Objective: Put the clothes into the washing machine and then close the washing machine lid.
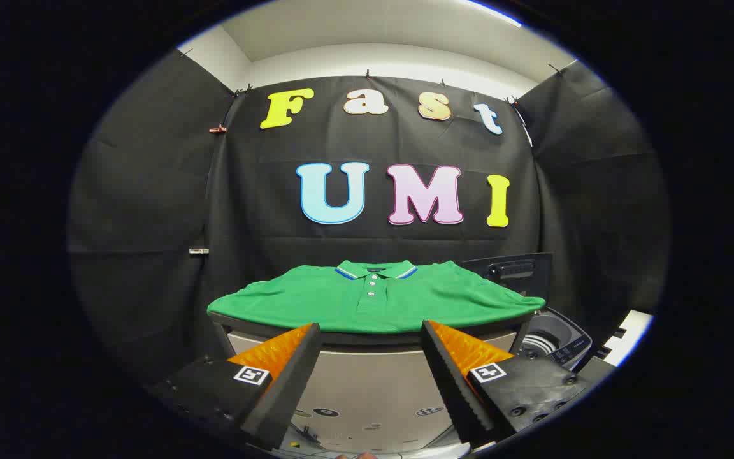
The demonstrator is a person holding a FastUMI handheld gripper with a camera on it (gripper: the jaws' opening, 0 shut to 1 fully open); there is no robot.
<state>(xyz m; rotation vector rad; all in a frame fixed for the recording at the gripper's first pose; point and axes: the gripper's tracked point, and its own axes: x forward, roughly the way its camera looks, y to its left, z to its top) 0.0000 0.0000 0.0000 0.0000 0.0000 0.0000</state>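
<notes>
Green shirt (376, 298) flat on table (367, 339) – washing machine (555, 341) beside – hand-held gripper (371, 331) open

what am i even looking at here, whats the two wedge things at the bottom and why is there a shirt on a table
This picture comes from a camera riding on a hand-held gripper, looking forward along it. The two wedges are its fingers; a person carries the tool, so no robot arm is involved. The fingers are spread open and hold nothing. Just beyond them, a green polo shirt lies spread flat on a small table. To the right of the table stands a washing machine with its lid raised. The job is to put the shirt into it and close the lid; neither step is done yet.
</notes>
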